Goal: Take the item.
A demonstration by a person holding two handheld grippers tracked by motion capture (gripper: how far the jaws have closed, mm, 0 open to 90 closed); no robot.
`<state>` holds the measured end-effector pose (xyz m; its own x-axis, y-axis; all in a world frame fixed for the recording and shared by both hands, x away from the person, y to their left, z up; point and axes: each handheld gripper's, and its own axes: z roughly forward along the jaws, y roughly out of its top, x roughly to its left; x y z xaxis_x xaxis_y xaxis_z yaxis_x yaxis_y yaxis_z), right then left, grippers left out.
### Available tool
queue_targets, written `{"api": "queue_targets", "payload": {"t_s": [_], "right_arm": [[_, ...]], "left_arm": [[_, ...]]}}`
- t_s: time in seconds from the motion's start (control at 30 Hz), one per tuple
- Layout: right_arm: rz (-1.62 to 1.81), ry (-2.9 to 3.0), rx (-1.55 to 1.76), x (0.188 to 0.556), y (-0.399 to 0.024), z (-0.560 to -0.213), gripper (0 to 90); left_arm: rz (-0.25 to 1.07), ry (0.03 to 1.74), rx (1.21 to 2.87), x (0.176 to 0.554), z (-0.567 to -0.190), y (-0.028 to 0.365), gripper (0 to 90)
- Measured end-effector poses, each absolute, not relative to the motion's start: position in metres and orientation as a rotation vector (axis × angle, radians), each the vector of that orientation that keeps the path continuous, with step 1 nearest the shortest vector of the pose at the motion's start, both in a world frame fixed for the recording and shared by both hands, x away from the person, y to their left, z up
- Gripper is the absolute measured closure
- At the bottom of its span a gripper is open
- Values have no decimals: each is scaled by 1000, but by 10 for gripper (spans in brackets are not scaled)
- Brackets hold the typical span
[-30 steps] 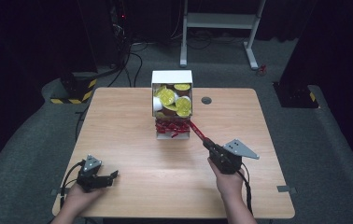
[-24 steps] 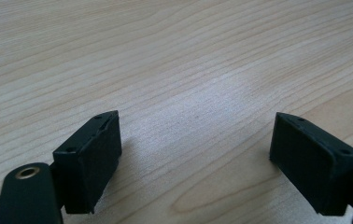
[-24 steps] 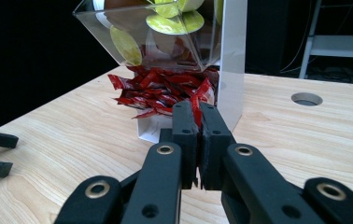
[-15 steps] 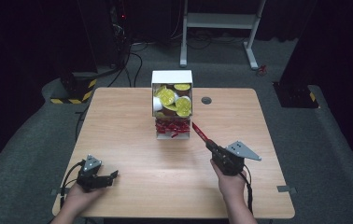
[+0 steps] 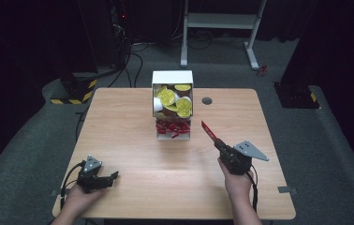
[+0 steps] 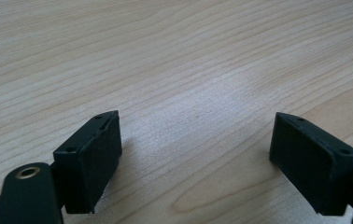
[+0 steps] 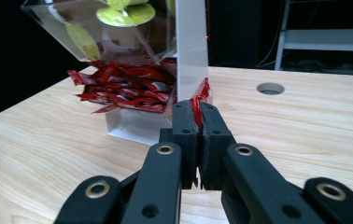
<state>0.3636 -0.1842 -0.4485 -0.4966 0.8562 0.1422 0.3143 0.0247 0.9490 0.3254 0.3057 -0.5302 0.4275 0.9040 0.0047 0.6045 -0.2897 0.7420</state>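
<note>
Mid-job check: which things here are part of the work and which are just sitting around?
In play:
- red packet, pinched in the right hand-held gripper
- white dispenser box holding red packets and yellow-lidded cups

Idle:
- left hand-held gripper, open over bare table
- grommet hole
- white frame behind

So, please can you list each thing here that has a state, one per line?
Left gripper: open, fingers spread wide, holding nothing, low over the table.
Right gripper: shut on one red sachet, raised off the table.
White dispenser box: upright, upper part holds yellow-lidded cups.
Red sachets: piled in the lower tray.
</note>
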Motion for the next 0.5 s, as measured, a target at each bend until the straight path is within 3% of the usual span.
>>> {"api": "queue_targets", "payload": {"t_s": [0.5], "right_arm": [[1453,1769,1254,373,-210,-453,874]], "left_arm": [[571,1272,2009,325,-530,306,172]]}}
